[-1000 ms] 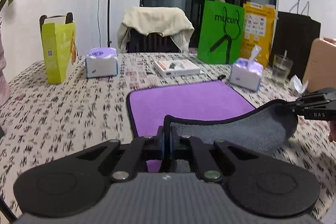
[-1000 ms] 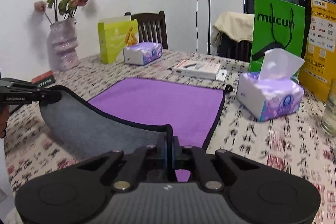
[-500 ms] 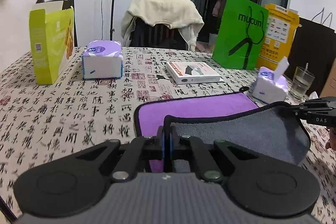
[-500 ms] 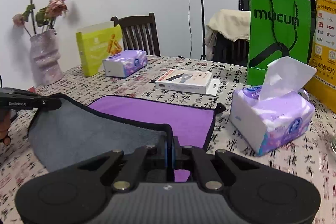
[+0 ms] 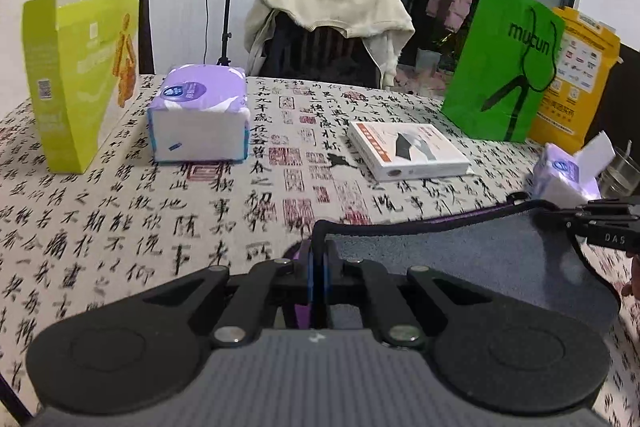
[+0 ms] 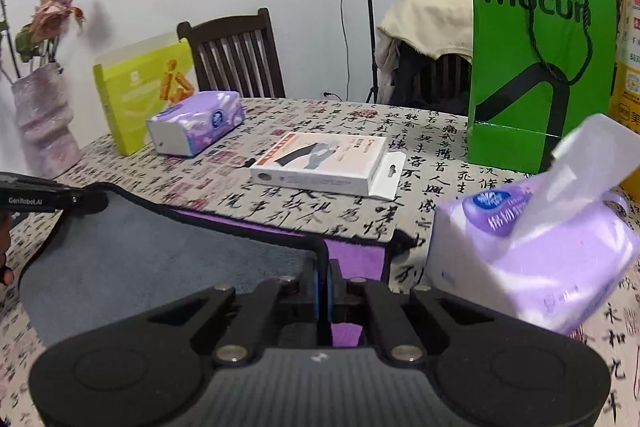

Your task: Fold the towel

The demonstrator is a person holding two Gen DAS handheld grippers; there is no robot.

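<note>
both clamped tight, left hand-held gripper [image 5: 318,267] and right hand-held gripper [image 6: 323,279] pinching towel [image 6: 160,259] corners

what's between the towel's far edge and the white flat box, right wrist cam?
Nothing: only bare printed tablecloth separates the towel from the white flat box in the right wrist view. The tissue pack sits off to the right.
</note>
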